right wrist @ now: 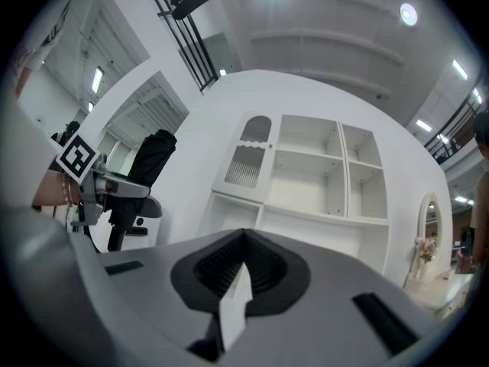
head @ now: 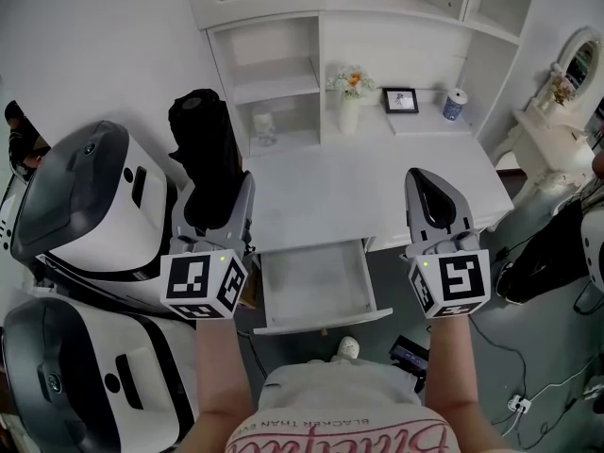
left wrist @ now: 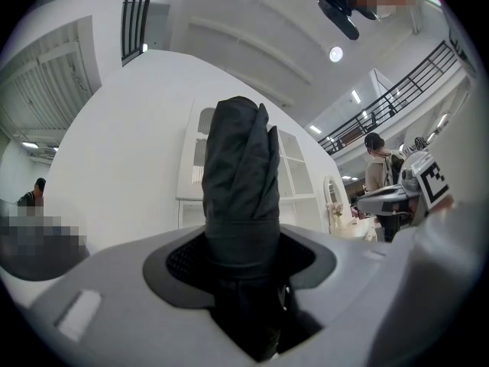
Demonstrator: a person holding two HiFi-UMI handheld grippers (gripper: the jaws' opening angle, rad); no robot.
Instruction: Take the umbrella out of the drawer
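A black folded umbrella (head: 206, 149) stands upright in my left gripper (head: 212, 201), whose jaws are shut on its lower part; it is held up left of the desk. In the left gripper view the umbrella (left wrist: 241, 182) rises straight out of the left gripper (left wrist: 244, 281). The white drawer (head: 321, 321) under the desk stands pulled out, with nothing in it. My right gripper (head: 429, 182) hovers over the desk's right front, jaws shut and nothing between them; the right gripper view shows the right gripper (right wrist: 243, 239) with its tips meeting.
On the white desk (head: 330, 196), against the shelf unit, stand a vase of flowers (head: 350, 97), a picture frame (head: 400, 100) and a cup (head: 455, 104). Two large white-and-black machines (head: 85, 206) crowd the left. A dressing table with a mirror (head: 557, 111) is at right; cables lie on the floor.
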